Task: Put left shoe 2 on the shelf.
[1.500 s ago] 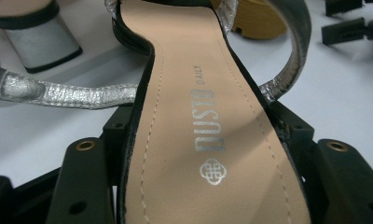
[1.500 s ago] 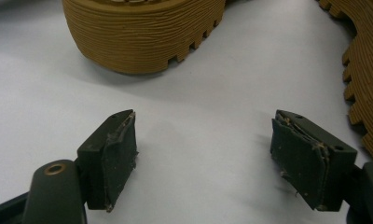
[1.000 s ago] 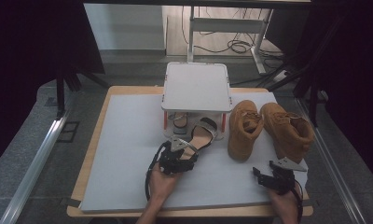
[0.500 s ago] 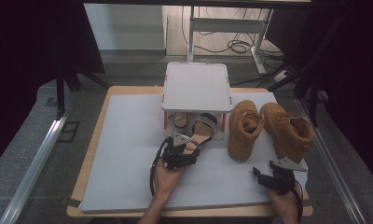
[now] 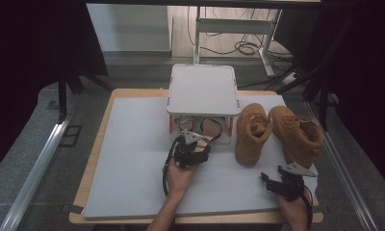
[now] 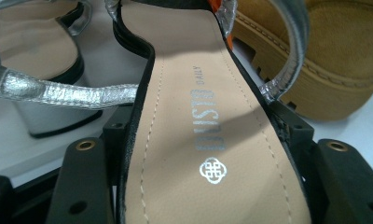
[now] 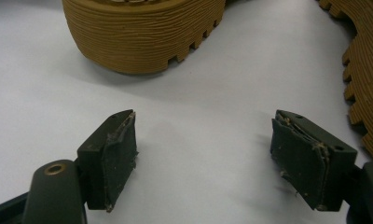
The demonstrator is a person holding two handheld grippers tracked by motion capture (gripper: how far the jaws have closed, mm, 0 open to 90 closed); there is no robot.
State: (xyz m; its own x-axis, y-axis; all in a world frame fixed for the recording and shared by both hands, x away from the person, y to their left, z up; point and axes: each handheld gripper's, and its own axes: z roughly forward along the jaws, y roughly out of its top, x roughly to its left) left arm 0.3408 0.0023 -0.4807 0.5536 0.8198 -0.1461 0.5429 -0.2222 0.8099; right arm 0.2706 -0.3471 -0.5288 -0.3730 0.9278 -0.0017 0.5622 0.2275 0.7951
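A wooden table (image 5: 100, 144) carried a large white board (image 5: 133, 159) that covered nearly all of its top, leaving a thin wooden edge bare at the left and front. On the board, toward the far middle, stood a small white rack (image 5: 202, 89) on short legs with orange fittings. Under its flat shelf lay a pair of sandals (image 5: 207, 127) with tan insoles and silver straps. Just right of the rack sat two tan boots (image 5: 277, 132), side by side and touching, toes toward the near edge.
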